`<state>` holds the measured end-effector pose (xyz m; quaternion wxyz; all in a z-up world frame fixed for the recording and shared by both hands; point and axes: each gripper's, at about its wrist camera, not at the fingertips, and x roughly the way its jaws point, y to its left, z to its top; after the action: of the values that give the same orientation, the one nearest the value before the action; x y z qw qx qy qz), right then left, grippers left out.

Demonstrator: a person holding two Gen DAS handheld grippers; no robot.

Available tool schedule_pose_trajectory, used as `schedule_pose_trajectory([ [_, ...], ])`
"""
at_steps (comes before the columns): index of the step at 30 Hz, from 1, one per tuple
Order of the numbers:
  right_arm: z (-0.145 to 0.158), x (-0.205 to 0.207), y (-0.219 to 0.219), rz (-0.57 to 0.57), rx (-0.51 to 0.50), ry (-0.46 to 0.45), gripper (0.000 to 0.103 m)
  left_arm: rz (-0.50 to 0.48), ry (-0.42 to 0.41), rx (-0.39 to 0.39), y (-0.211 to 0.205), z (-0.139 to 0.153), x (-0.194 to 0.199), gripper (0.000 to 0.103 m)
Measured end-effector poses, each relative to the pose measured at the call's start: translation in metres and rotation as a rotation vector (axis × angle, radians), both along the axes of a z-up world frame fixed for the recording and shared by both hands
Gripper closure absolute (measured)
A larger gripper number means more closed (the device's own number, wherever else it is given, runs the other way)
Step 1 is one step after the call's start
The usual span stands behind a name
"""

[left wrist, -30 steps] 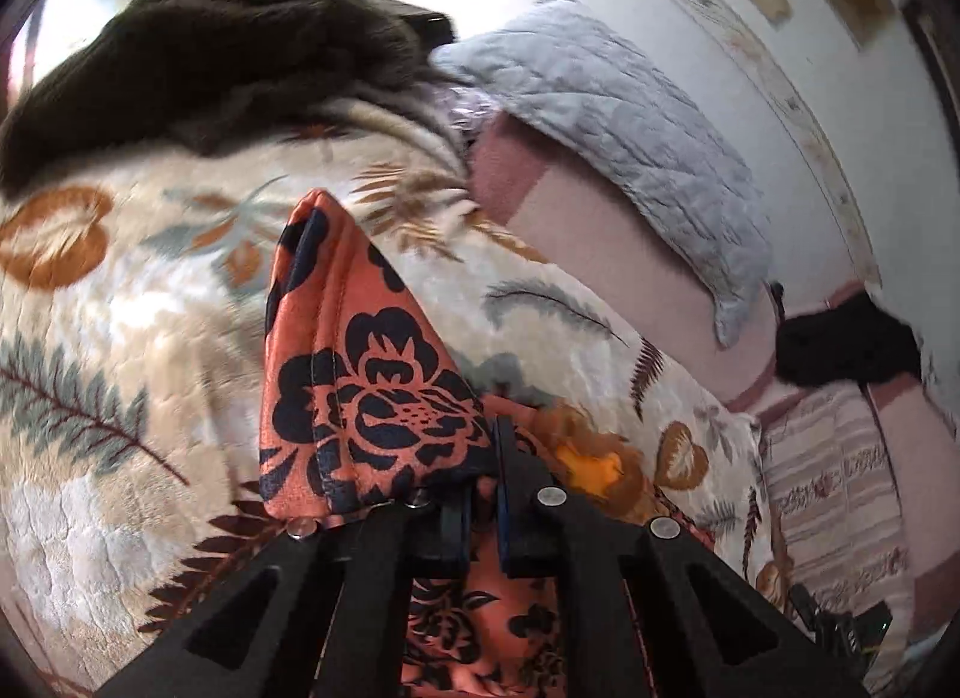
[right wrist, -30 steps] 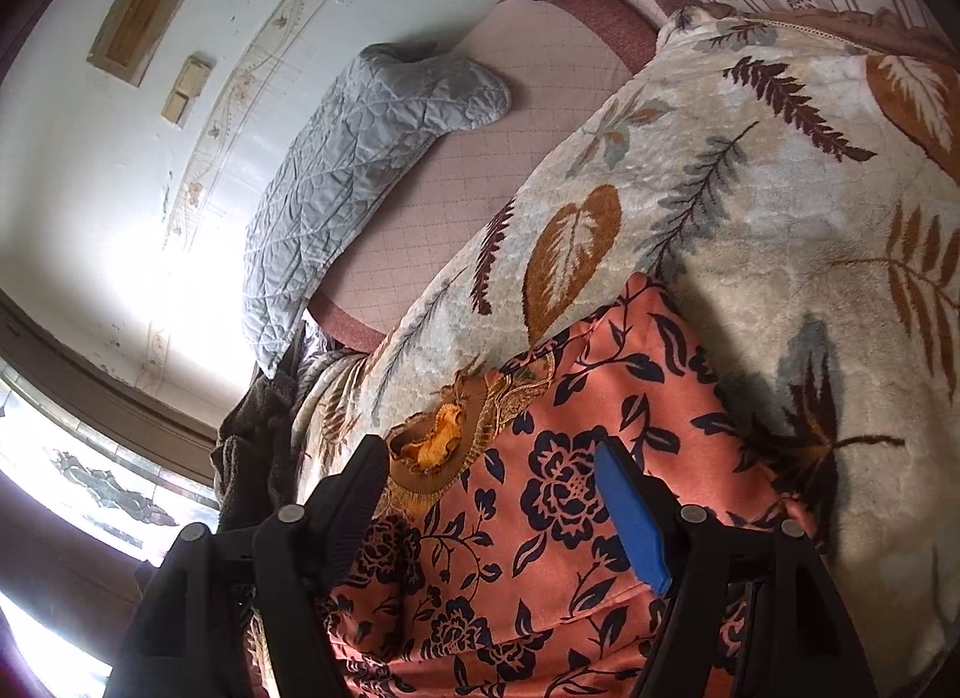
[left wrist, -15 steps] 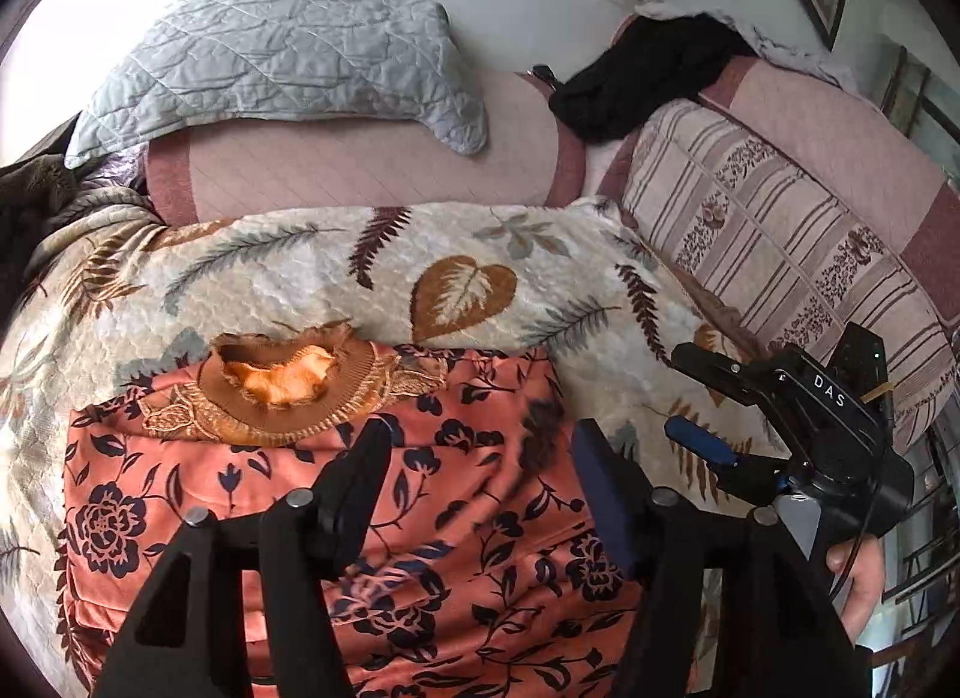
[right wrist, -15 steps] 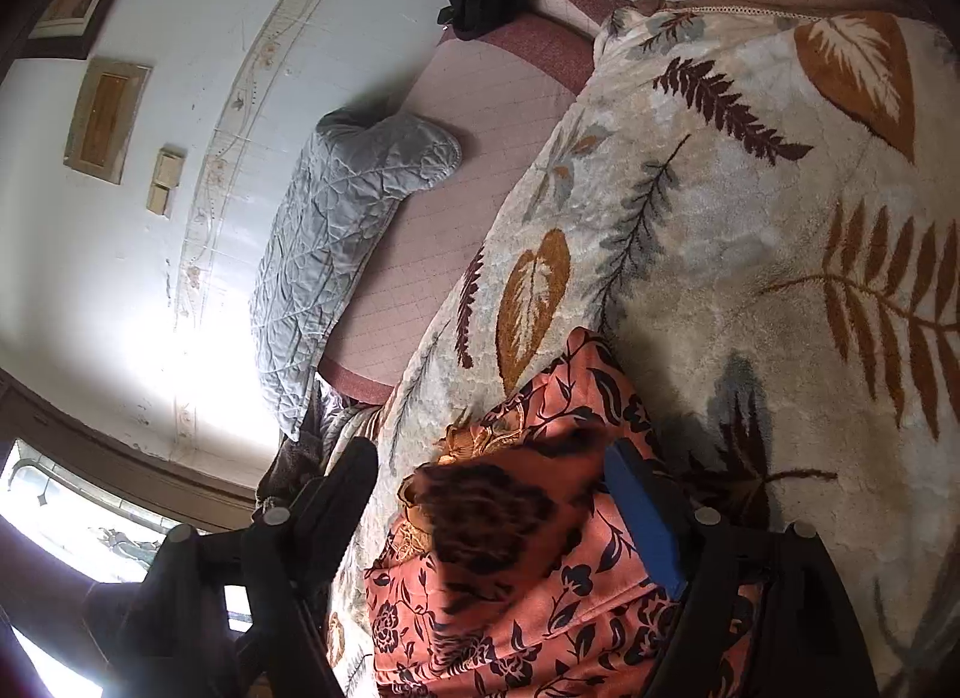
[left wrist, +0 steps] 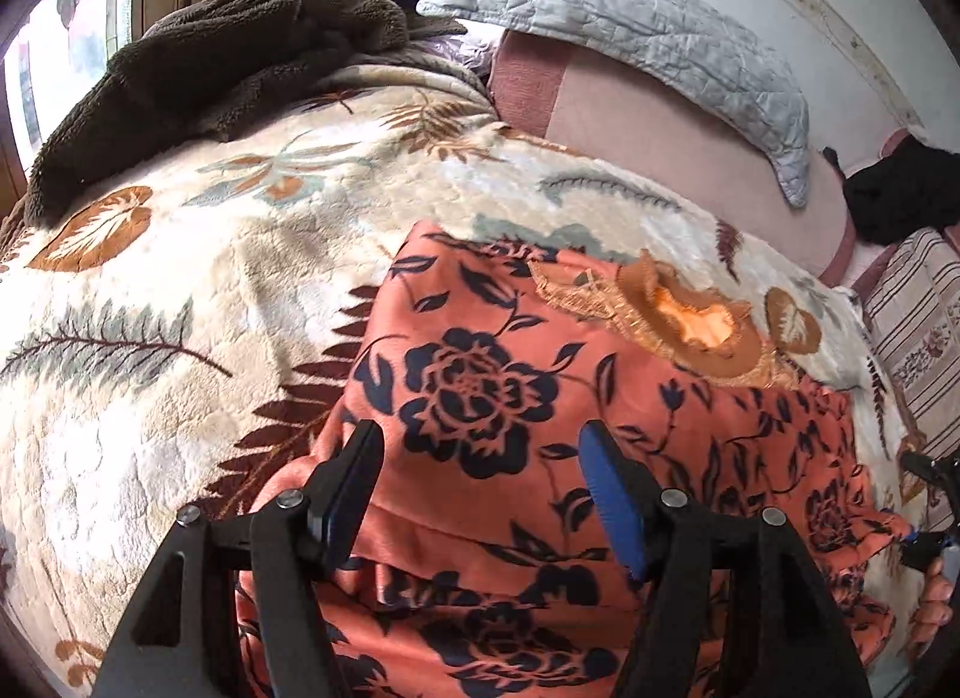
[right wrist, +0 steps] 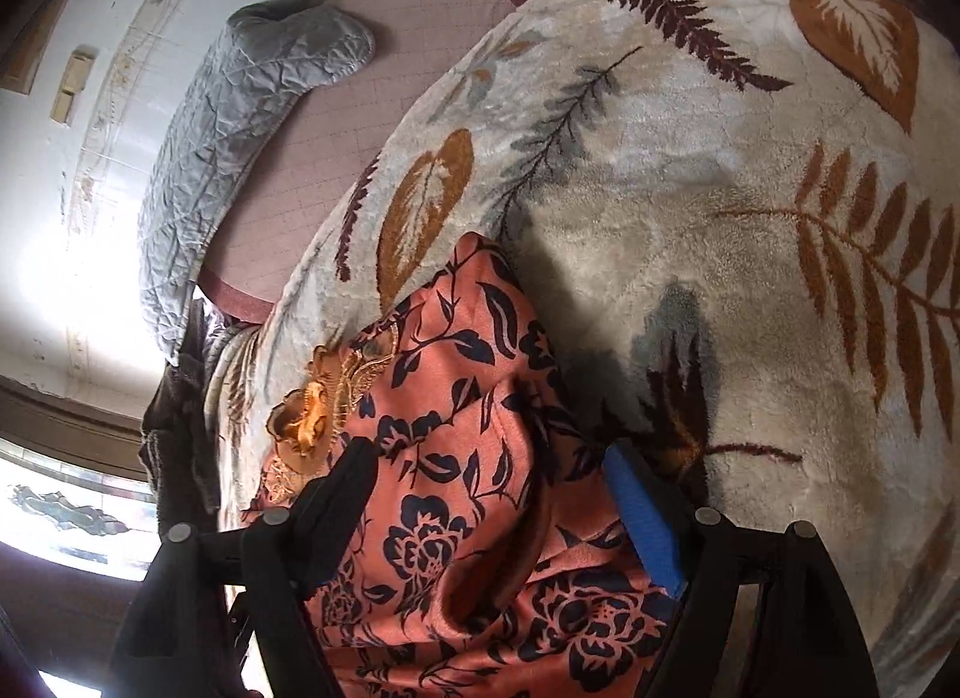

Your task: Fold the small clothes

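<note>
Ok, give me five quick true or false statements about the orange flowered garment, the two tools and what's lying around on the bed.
1. The left tool is open above the orange floral garment. True.
2. The garment lies on a leaf-patterned blanket. True.
3. The right tool is clamped on a sleeve. False: its fingers stand apart.
4. The grey quilted pillow lies on the garment. False: it rests apart, by the wall.
5. A dark brown fleece sits near the window. True.
</note>
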<state>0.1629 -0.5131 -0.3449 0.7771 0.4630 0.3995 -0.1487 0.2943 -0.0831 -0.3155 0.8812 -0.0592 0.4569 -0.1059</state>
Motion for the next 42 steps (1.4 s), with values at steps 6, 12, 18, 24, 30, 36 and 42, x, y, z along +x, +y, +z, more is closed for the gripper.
schedule_pose_trajectory([
  [6, -0.021, 0.026, 0.009, 0.064, -0.074, 0.056, 0.045, -0.053, 0.032, 0.103, -0.009, -0.01, 0.002, 0.035],
  [12, -0.028, 0.039, 0.026, 0.105, -0.215, 0.148, 0.069, -0.064, 0.041, 0.062, 0.002, -0.008, 0.001, 0.035],
  [18, -0.004, 0.025, 0.036, 0.109, -0.274, 0.156, 0.075, -0.04, 0.016, 0.073, 0.014, -0.005, -0.003, 0.035],
  [24, -0.013, 0.029, 0.028, 0.115, -0.189, 0.135, 0.074, -0.03, 0.007, 0.073, 0.017, -0.003, -0.003, 0.035],
  [30, -0.001, 0.034, 0.043, 0.161, -0.281, 0.102, 0.089, -0.039, -0.036, 0.097, 0.014, 0.003, -0.009, 0.035],
  [36, 0.036, 0.032, 0.054, 0.146, -0.42, -0.013, 0.09, -0.012, -0.1, 0.102, 0.019, 0.014, -0.01, 0.035],
  [42, 0.005, 0.038, 0.033, 0.092, -0.351, 0.118, 0.087, -0.056, -0.036, 0.132, 0.005, 0.0, -0.003, 0.035],
])
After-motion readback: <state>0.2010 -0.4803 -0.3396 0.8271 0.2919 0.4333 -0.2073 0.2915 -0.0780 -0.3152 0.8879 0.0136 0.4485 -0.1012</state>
